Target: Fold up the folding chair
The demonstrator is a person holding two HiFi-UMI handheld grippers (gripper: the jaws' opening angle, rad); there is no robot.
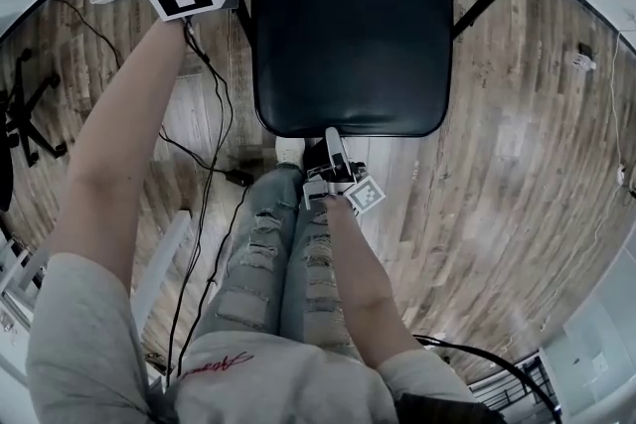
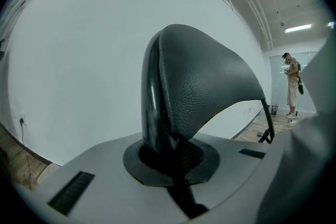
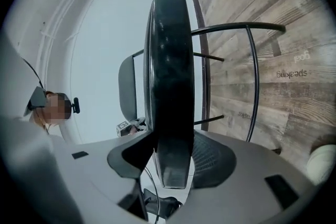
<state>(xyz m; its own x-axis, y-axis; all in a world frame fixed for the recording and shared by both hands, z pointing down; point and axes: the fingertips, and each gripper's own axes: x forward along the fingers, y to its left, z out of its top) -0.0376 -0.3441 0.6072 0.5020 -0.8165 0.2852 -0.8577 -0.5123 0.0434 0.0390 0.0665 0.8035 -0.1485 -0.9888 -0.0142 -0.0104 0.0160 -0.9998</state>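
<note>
While your left gripper [image 2: 173, 165] clamps the backrest [image 2: 205, 86] top, far left, your right gripper [image 3: 170, 170] pinches the seat [image 3: 168, 86] front edge, near. Chair [image 1: 348, 35] stands open just ahead. Likely stiff, hefty, with slick padding, so grip the rims.

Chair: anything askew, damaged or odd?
Nothing stands out: the seat lies flat, and it and the backrest look intact. Loose cables trail over the floor beside the chair.

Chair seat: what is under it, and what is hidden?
The right gripper view shows black frame tubes and wooden floor beneath the seat. In the head view the seat covers its frame below.
</note>
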